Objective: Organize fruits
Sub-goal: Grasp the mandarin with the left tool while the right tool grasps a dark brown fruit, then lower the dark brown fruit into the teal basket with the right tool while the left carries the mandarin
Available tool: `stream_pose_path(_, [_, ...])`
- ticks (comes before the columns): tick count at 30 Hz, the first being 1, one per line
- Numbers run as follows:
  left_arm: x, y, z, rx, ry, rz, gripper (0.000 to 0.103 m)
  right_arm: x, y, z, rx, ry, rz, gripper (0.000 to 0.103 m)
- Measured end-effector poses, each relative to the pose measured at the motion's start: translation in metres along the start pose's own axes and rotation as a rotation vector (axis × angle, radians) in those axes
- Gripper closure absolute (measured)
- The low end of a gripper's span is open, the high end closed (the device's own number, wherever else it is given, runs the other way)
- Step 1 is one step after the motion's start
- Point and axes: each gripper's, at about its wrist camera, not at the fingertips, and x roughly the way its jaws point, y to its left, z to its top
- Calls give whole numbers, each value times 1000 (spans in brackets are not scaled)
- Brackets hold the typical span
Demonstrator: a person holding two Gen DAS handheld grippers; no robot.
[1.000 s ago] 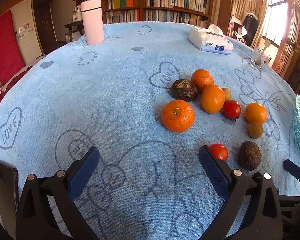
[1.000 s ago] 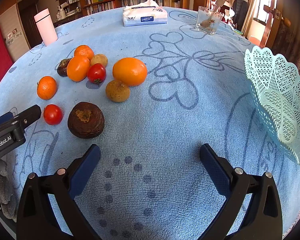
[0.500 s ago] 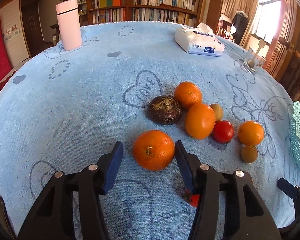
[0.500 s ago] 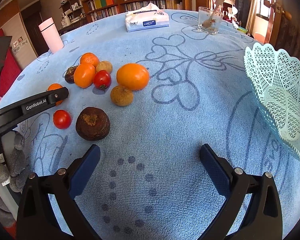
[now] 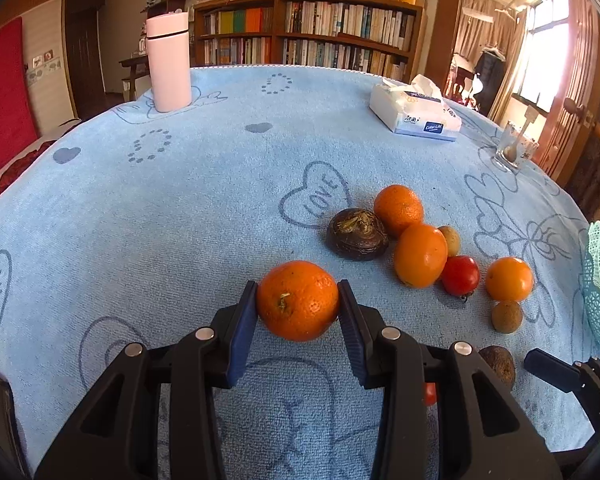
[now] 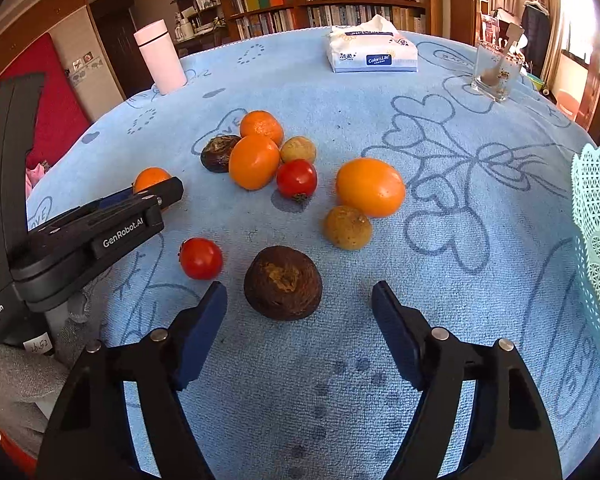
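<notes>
The left gripper (image 5: 298, 300) is clenched on a large orange (image 5: 298, 300): both blue pads press its sides, and the fruit sits at the near edge of the fruit cluster on the blue tablecloth (image 5: 180, 208). Whether the orange touches the cloth or is just off it, I cannot tell. Seen from the right wrist view, this gripper's black body reads "GenRobot.AI", with "Data Acquisition System" partly readable lower down.

The right gripper (image 6: 299, 312) is released, jaws spread wide, touching nothing. A dark brown fruit (image 6: 283, 288) lies on the cloth between and just ahead of its fingertips, apart from both pads. A small red tomato (image 6: 201, 258) rests just left of it.

Farther back lie the remaining fruits, grouped near one another. The cloth carries printed hearts with "LOVE". At the far side, the tissue pack (image 6: 372, 55) shows "Color&Life". The mint lattice basket (image 6: 596, 240) stands at the right edge, well apart from the fruits.
</notes>
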Motion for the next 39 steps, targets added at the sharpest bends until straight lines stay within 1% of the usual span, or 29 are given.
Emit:
stream_pose_path(1, [1,1,0,-5,4,-1,63,3,-1,1,3,9,8,34])
stream_pose_path(3, [2,2,0,-12,8,-1,63,5,1,2,-1,3,0,36])
stream_pose_path(5, [2,2,-1,-10,7,1,63,6,1,3,-7,0,-1,46])
stream_pose_path(9, [2,0,-1,-4,8,8,63,4,1,2,-9,-4,14,57])
stream_pose_path(10, [2,0,-2,-4,8,9,63,3,1,1,-11,-3,25,61])
stream_pose_path(16, [1,-1,-1,5,6,21,63,-12,-3,-3,6,-25,37,61])
stream_pose_path(19, [-2,-3,-1,18,1,35,63,-27,-10,-4,19,-58,32,61])
stream_pose_path(23, [-8,-7,0,27,-7,44,63,-49,-27,-5,56,-105,4,62])
stream_pose_path(27, [-17,-12,1,37,-19,47,63,-71,-51,-6,104,-152,-37,62])
stream_pose_path(33, [-30,-31,2,76,-36,39,63,-100,-93,-10,184,-217,-124,61])
stream_pose_path(39, [-41,-54,5,118,-56,16,63,-116,-132,-20,244,-233,-216,62])
